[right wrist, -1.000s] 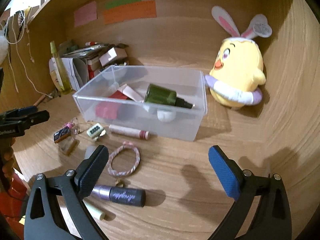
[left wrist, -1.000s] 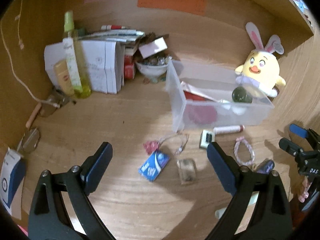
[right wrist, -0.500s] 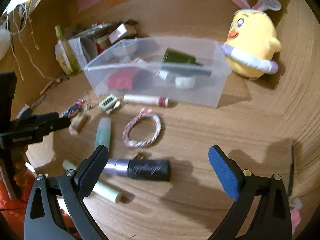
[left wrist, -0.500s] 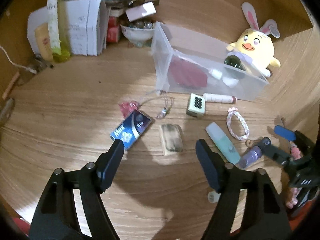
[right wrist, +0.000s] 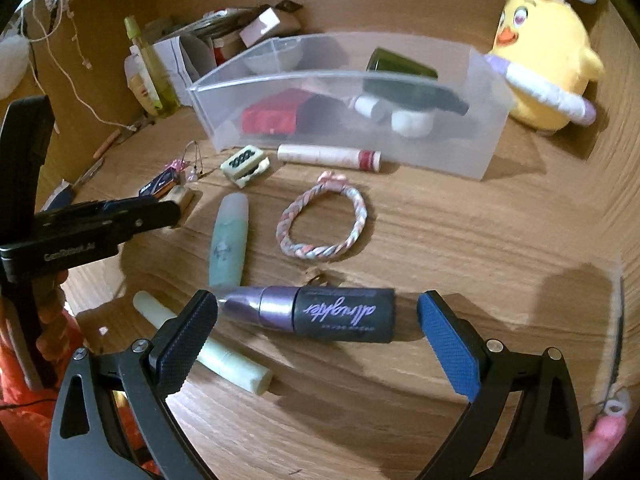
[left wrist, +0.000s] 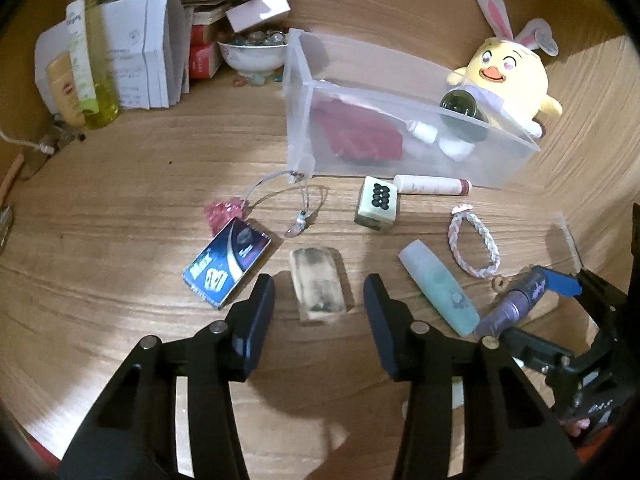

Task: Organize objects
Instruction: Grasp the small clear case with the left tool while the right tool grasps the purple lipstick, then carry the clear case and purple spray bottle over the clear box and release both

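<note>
A: What are your two tools doing?

B: Your left gripper (left wrist: 319, 304) is hanging with its jaws spread and released, one worn eraser (left wrist: 318, 289) lying between the fingertips, one blue card (left wrist: 227, 266) just to their left.

A: And the other?

B: Your right gripper (right wrist: 318, 322) is standing wide apart, gripping nothing, with one purple makeup tube (right wrist: 310, 313) lying crosswise between its pads on the wooden desk (right wrist: 460, 240).

A: What is lying ahead of it?

B: One braided bracelet (right wrist: 323, 222), one teal tube (right wrist: 229, 234), one domino tile (right wrist: 245, 163) and one white stick (right wrist: 329, 156), then one clear bin (right wrist: 486, 150).
</note>
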### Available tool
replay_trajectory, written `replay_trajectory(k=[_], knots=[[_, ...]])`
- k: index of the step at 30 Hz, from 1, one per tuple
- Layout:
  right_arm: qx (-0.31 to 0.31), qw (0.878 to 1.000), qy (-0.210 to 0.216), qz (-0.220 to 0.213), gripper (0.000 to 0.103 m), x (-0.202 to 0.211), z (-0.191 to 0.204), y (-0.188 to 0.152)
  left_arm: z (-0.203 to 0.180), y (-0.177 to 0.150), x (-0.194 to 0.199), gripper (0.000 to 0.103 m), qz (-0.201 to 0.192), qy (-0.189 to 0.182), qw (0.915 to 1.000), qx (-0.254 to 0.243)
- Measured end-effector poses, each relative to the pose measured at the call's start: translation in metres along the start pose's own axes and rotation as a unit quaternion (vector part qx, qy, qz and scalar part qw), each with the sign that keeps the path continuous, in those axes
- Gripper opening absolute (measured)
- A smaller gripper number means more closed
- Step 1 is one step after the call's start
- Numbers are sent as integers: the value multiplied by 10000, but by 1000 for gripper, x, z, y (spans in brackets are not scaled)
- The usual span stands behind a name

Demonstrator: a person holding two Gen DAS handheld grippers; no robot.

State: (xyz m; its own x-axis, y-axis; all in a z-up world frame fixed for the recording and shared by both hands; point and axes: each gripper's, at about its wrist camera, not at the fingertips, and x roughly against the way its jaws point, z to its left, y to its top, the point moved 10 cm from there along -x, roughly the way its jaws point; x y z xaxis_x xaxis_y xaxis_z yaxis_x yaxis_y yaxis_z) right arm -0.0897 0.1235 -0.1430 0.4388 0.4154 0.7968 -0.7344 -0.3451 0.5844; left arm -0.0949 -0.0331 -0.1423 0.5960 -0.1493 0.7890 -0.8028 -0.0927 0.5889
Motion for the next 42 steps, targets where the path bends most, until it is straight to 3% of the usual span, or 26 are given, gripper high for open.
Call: replay_trajectory(k=[3,7,12,15,25,42], knots=[[-29,10000,-58,-18,100,-2,0,-1,-2,3,-4,41,-35,135,9998,-117],[-2,10000,-34,-41,100,-4,5,-1,-2,6,-6,24,-96,273,9993,-244],[158,9992,-346,-122,99,-8,4,-1,0,4,-4,24,-125,218,9995,-200],[224,9985,-487,-145,92,-9,2,1,1,2,-2,24,-123,196,9996,-161],[-112,9979,-549,-318,92,2,-18,6,-1,11,16,24,-359,99,9992,-116],[-143,9895,-820,-1181,92,48,-39,70,-19,60,48,23,-1026,-42,9945,-198]])
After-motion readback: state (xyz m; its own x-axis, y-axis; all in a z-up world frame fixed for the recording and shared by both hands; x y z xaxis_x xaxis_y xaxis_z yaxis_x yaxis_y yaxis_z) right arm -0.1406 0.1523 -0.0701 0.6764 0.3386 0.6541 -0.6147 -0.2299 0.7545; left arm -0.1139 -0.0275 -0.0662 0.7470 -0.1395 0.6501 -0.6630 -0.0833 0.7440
